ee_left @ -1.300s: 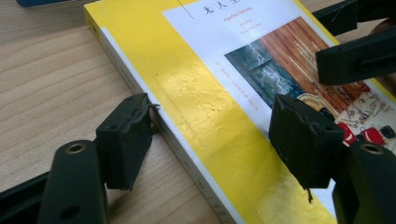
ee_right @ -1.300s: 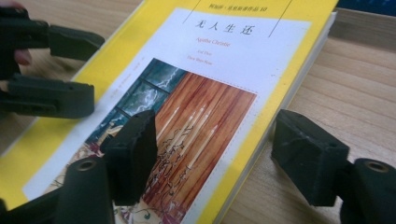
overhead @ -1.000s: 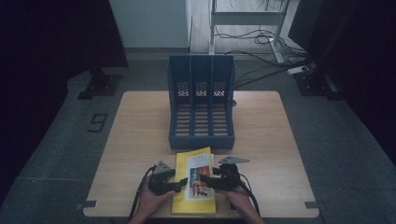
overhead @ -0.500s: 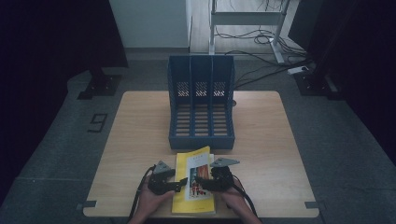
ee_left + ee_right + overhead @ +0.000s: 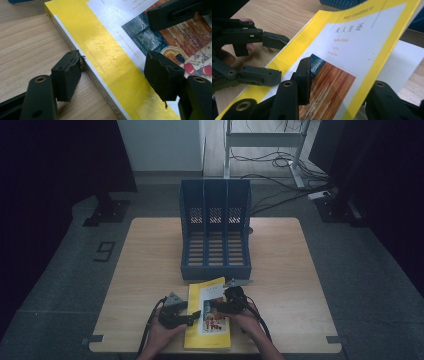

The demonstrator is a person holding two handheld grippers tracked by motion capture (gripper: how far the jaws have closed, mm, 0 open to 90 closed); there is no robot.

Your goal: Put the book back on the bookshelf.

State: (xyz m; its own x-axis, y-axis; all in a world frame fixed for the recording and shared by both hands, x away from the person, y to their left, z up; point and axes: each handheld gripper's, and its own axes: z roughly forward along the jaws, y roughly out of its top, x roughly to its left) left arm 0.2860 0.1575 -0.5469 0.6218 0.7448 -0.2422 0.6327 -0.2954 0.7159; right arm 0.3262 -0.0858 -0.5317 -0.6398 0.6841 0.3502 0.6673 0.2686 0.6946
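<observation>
A yellow book [image 5: 207, 335] with a picture cover lies at the table's front edge. My left gripper [image 5: 195, 316] is open and straddles its spine edge: one jaw is on the wood by the spine, the other over the cover [image 5: 107, 50]. My right gripper [image 5: 219, 309] reaches in from the right. The cover's free edge [image 5: 352, 37] is lifted and curved between its jaws, one above the picture and one beneath the edge. These jaws have just been closing, and a gap remains around the cover. In the right gripper view, the left gripper [image 5: 262, 57] sits beyond the spine.
A blue three-slot file rack [image 5: 215, 240] stands just behind the book at mid-table. Bare wood [image 5: 290, 270] stretches to either side of it. Cables and a desk frame [image 5: 265, 140] lie on the floor beyond the table.
My right gripper has slid left onto the book and its jaws have narrowed around the raised cover edge. The left gripper has stayed put.
</observation>
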